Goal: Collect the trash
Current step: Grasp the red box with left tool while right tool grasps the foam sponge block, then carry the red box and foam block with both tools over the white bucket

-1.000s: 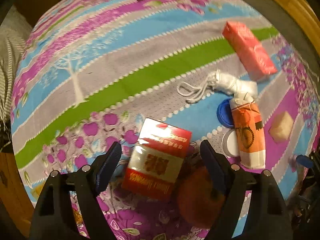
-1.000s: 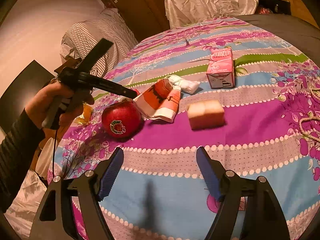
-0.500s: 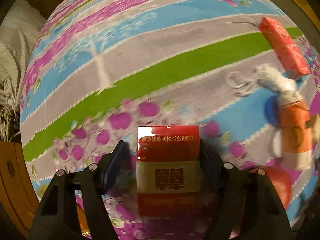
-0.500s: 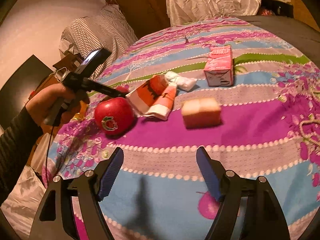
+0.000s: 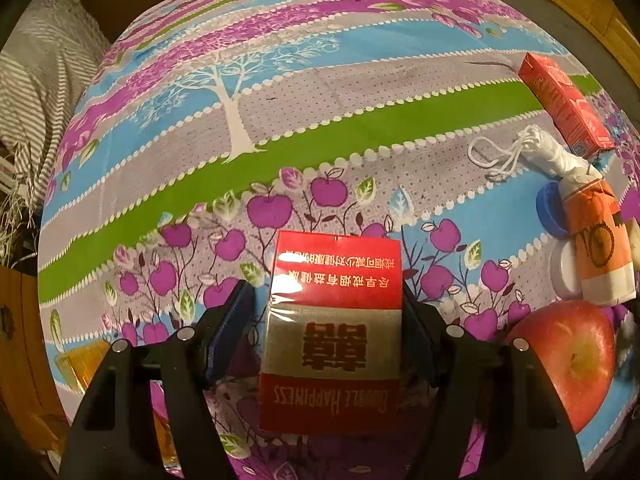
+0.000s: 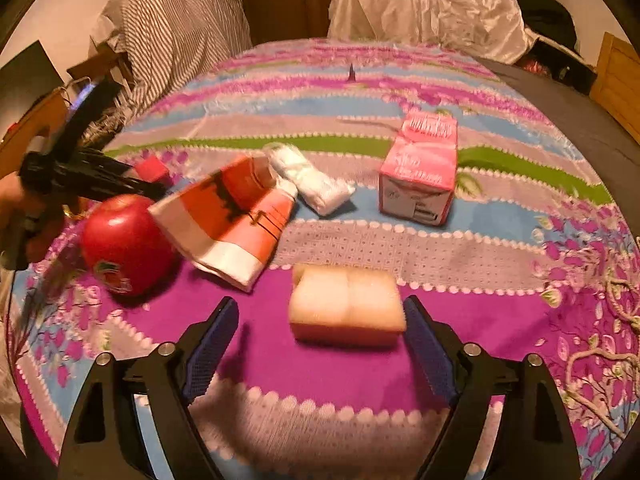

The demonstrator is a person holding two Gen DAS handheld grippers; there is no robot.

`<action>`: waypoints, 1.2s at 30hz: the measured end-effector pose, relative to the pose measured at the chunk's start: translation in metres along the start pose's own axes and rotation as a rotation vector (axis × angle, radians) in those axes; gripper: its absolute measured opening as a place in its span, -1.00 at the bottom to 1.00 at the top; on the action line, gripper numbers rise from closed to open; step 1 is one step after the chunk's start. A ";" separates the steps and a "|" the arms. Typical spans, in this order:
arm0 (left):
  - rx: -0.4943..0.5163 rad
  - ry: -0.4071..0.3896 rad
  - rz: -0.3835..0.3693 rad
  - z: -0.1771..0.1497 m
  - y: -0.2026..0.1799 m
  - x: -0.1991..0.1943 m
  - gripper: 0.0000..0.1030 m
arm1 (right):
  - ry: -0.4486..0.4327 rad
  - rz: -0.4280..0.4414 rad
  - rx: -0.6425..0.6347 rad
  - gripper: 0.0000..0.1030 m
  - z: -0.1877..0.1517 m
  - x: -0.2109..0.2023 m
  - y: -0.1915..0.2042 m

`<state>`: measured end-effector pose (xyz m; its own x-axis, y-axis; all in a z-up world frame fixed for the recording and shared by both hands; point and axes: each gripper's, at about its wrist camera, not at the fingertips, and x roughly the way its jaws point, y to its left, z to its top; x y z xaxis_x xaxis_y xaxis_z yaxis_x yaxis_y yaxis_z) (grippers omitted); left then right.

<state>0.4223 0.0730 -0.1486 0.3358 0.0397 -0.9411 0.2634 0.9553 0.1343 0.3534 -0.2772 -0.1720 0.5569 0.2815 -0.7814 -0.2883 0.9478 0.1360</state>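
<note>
Since a second ago the left gripper (image 5: pixel 328 308) has moved in around the red, cellophane-wrapped cigarette pack (image 5: pixel 332 332): then the pack lay skewed ahead of wide-spread fingers, now it sits square between them at the lower centre of the left wrist view, the right pad touching its side and a thin gap showing at the left pad, so a full clamp cannot be confirmed. The right gripper (image 6: pixel 320 344) has come closer to the pale, soft-edged rectangular sponge block (image 6: pixel 346 306), which now sits just ahead of its wide-open blue pads at lower centre of the right view; nothing is gripped. The round table's glossy cloth (image 5: pixel 320 152), striped purple, blue, grey and green, lies bare across the upper half of the left view, its curved edge running along the left side. Toward the right edge things crowd: a smooth red apple (image 5: pixel 568 356) just beside the right finger, a crumpled orange-and-white paper wrapper (image 5: pixel 598 240), a scrunched white plastic bag with drawstrings (image 5: pixel 552 156), and a pink drink carton (image 5: pixel 564 104) lying at upper right. In the right view the carton stands upright, well apart from the sponge.
</note>
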 end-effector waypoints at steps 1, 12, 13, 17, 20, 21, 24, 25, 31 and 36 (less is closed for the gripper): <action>-0.003 -0.009 0.006 -0.004 0.000 -0.002 0.25 | 0.007 -0.012 -0.006 0.36 -0.001 0.004 0.001; -0.152 -0.242 0.110 -0.058 0.005 -0.060 0.08 | -0.168 -0.090 -0.008 -0.06 -0.009 -0.036 0.007; -0.183 -0.280 0.120 -0.067 0.007 -0.074 0.08 | -0.208 -0.103 -0.011 -0.06 -0.011 -0.050 0.011; -0.245 -0.445 0.155 -0.105 -0.011 -0.129 0.08 | -0.320 -0.132 -0.018 -0.05 -0.019 -0.093 0.029; -0.275 -0.538 0.143 -0.123 -0.029 -0.159 0.08 | -0.384 -0.141 -0.019 -0.05 -0.028 -0.124 0.040; -0.282 -0.576 0.143 -0.131 -0.040 -0.171 0.08 | -0.407 -0.145 -0.018 -0.05 -0.032 -0.135 0.044; -0.268 -0.664 0.147 -0.145 -0.068 -0.194 0.08 | -0.476 -0.159 -0.011 -0.05 -0.042 -0.166 0.056; -0.265 -0.688 0.148 -0.149 -0.074 -0.198 0.08 | -0.498 -0.163 -0.009 -0.05 -0.045 -0.177 0.060; -0.284 -0.800 0.124 -0.173 -0.109 -0.229 0.08 | -0.584 -0.183 -0.003 -0.05 -0.060 -0.221 0.076; -0.300 -0.835 0.118 -0.183 -0.115 -0.243 0.08 | -0.622 -0.184 -0.001 -0.05 -0.067 -0.246 0.086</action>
<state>0.1443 0.0068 0.0077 0.9253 0.0281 -0.3781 -0.0228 0.9996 0.0186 0.1395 -0.2751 -0.0092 0.9445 0.1487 -0.2928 -0.1456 0.9888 0.0324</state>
